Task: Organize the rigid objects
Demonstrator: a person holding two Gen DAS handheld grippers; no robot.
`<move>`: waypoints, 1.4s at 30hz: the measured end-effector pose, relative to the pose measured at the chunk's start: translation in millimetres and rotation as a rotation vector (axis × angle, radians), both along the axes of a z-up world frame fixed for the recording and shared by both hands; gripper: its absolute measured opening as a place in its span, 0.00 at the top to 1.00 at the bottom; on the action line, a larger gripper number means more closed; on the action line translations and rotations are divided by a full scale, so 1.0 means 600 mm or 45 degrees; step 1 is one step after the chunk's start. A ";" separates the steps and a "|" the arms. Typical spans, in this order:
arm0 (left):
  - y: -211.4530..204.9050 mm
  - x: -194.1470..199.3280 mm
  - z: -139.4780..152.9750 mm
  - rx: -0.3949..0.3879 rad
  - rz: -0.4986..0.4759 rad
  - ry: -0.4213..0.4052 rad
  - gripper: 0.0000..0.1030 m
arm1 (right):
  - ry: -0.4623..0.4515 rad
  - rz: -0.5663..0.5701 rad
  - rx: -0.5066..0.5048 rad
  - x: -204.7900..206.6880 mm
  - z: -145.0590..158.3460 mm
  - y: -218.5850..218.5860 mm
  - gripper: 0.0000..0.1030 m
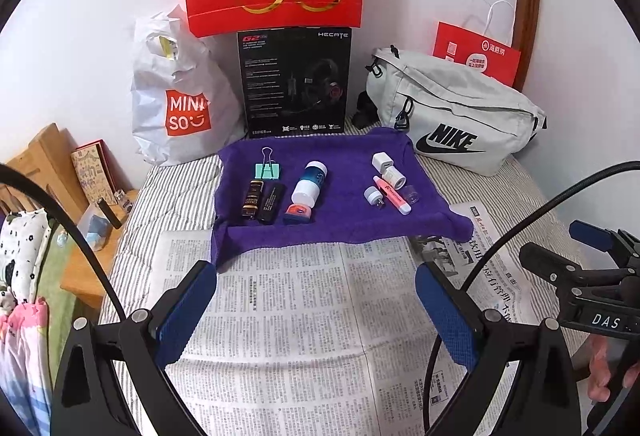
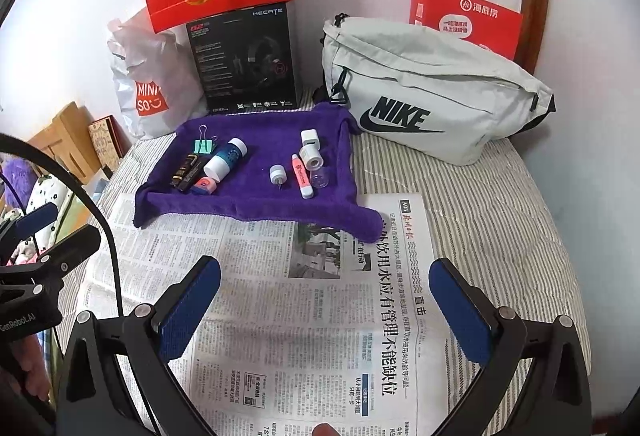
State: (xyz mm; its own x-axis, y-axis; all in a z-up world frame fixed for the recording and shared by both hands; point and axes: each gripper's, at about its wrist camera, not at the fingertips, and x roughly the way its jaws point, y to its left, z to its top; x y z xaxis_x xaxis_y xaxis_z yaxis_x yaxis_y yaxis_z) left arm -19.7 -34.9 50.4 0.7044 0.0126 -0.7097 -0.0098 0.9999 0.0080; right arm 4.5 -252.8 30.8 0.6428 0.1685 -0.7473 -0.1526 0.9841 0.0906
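Both grippers hover above a newspaper [image 1: 288,316] spread on a striped bed [image 2: 500,228]. Left gripper [image 1: 316,300]: fingers spread wide, nothing between them. Right gripper [image 2: 324,304]: fingers likewise wide apart, empty.

Ahead of both sets of fingers, a purple towel [image 1: 344,224] lies with its near edge overlapping the newspaper.

On the towel, left group, ahead of the left gripper's left finger:
- green binder clip [image 1: 267,168], farthest
- dark amber bottle [image 1: 252,201] and black tube [image 1: 272,203], side by side, touching
- white-and-blue bottle [image 1: 310,183], lying down, just beside the tube
- small orange-capped item [image 1: 298,212], at the bottle's near end

Right group, ahead of the left gripper's right finger:
- white charger plug [image 1: 381,160]
- white cylinder [image 1: 394,177], just nearer than the plug
- pink highlighter [image 1: 392,195], lying flat
- small white USB light [image 1: 374,195], beside it
- clear cap [image 1: 410,193]

Behind the towel: Miniso bag [image 1: 180,95], black headset box [image 1: 294,83], grey Nike bag [image 1: 452,111].
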 end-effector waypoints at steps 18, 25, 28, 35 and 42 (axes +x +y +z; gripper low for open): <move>0.003 -0.005 0.000 0.012 -0.005 0.005 0.02 | -0.027 0.002 -0.006 -0.014 0.009 0.001 0.00; 0.003 -0.006 0.002 0.013 -0.008 0.002 0.02 | -0.035 0.007 -0.005 -0.016 0.011 0.003 0.00; 0.002 -0.006 0.001 0.013 -0.006 0.002 0.02 | -0.035 0.012 0.002 -0.018 0.011 0.004 0.00; 0.005 -0.009 0.003 0.012 -0.010 0.002 0.02 | -0.037 0.015 -0.003 -0.020 0.012 0.006 0.00; 0.005 -0.010 0.004 0.010 -0.015 0.006 0.02 | -0.036 0.012 0.003 -0.021 0.012 0.006 0.00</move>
